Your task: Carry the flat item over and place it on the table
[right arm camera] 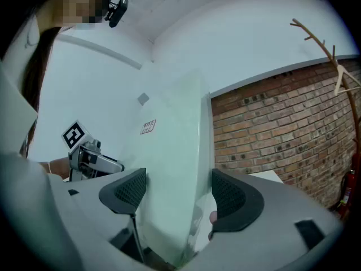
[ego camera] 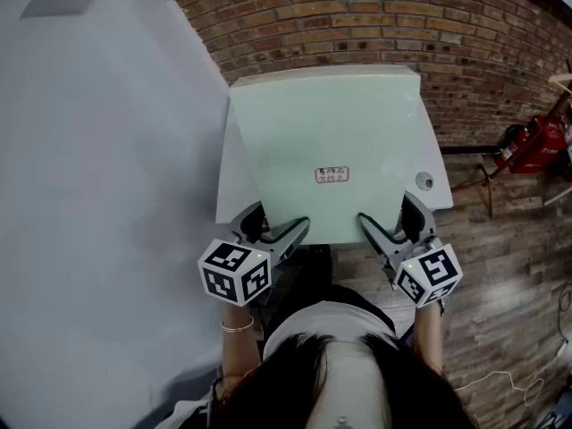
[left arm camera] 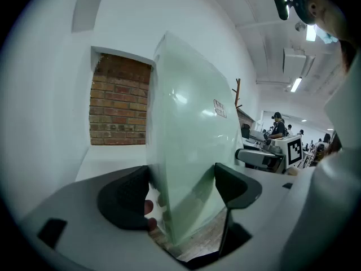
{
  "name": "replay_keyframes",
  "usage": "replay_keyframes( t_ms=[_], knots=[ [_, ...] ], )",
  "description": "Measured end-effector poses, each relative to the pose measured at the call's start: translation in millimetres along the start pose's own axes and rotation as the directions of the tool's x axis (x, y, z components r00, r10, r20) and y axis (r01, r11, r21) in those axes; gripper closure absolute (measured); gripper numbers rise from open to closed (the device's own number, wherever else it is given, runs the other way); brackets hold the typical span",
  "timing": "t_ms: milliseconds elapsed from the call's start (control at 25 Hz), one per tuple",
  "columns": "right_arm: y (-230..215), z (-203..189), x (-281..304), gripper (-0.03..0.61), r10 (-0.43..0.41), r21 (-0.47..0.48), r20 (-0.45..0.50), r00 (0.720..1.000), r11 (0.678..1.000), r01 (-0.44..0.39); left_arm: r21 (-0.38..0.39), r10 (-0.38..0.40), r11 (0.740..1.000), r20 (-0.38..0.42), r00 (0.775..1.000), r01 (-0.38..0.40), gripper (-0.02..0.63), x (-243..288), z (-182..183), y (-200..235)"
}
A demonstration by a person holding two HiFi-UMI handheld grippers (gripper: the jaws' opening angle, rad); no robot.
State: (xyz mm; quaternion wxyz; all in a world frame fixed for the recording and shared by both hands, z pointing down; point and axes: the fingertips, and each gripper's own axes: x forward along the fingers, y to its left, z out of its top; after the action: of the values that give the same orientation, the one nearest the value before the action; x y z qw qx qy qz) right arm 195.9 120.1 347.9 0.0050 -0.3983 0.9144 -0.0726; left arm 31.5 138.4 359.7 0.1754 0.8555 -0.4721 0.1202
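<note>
The flat item is a pale green glassy panel (ego camera: 331,132) with a small red label (ego camera: 332,174). It lies over a white table (ego camera: 234,186) against the brick wall, its near edge sticking out toward me. My left gripper (ego camera: 273,231) clamps the near edge on the left, and my right gripper (ego camera: 389,226) clamps it on the right. In the left gripper view the panel (left arm camera: 192,140) stands between the jaws of that gripper (left arm camera: 180,196), both pads against it. The right gripper view shows the same panel (right arm camera: 169,168) in the right gripper (right arm camera: 180,196). Whether the panel rests on the table I cannot tell.
A brick wall (ego camera: 357,25) rises behind the table and a white wall (ego camera: 89,150) runs along the left. A red fire extinguisher (ego camera: 536,141) stands at the right on the plank floor (ego camera: 500,266). Far off are people at desks (left arm camera: 276,126) and a wooden coat stand (right arm camera: 327,49).
</note>
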Motion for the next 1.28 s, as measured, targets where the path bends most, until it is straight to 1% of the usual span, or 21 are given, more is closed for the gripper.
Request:
replay_keyframes(
  t_ms=[160,400,520,1280],
  knots=[
    [-4.7,-2.4,6.4,0.218,0.0,0.022,0.003,1.0,1.0,0.0,-0.013,-0.001,1.0,0.002,1.0,0.001,0.249,5.8,1.6,5.8],
    [-14.9,1.2,20.8,0.218,-0.005,-0.007,-0.005,1.0,1.0,0.005,-0.015,-0.008,1.0,-0.007,1.0,0.008,0.248,20.1,7.0,16.6],
    [-20.0,0.3,29.4,0.218,-0.008,-0.004,-0.012,1.0,1.0,0.008,-0.025,-0.013,1.0,-0.011,1.0,0.013,0.248,27.4,8.3,23.8],
    [-44.5,-1.0,102.1,0.218,-0.022,-0.012,-0.06,0.998,1.0,0.021,-0.063,-0.034,0.997,-0.03,0.999,0.032,0.249,69.4,23.8,87.3]
  ],
)
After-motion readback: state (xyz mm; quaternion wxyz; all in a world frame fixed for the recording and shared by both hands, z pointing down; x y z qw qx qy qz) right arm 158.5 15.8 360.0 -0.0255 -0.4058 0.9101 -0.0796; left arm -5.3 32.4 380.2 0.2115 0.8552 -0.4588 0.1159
